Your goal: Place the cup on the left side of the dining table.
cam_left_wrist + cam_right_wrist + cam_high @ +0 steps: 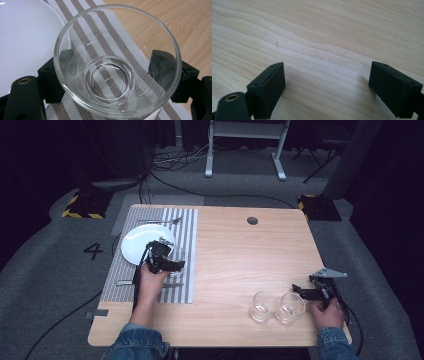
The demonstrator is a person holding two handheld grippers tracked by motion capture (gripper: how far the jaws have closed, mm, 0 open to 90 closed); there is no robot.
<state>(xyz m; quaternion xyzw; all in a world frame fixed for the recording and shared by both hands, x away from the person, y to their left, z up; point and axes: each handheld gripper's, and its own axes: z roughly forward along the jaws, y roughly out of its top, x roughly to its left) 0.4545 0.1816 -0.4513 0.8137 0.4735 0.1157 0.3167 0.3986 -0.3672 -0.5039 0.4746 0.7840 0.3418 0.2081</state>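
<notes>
A clear glass (75, 32) stands between the jaws of my left gripper (107, 67), which press its lower sides; it is over the striped placemat (112, 27), right beside the white plate (25, 37). In the high view the left gripper (175, 265) holds this glass (177, 254) at the plate's (140, 242) right edge. My right gripper (299, 291) is open over bare wood (324, 32) with nothing between its jaws, just behind two more clear glasses (263, 306) (291, 307) near the front right of the table.
A fork (160, 222) lies on the placemat (186, 227) behind the plate, and another piece of cutlery (125, 282) lies at its front left. The table (240, 255) has a cable hole (252, 220) at the back. Cables trail off both sides.
</notes>
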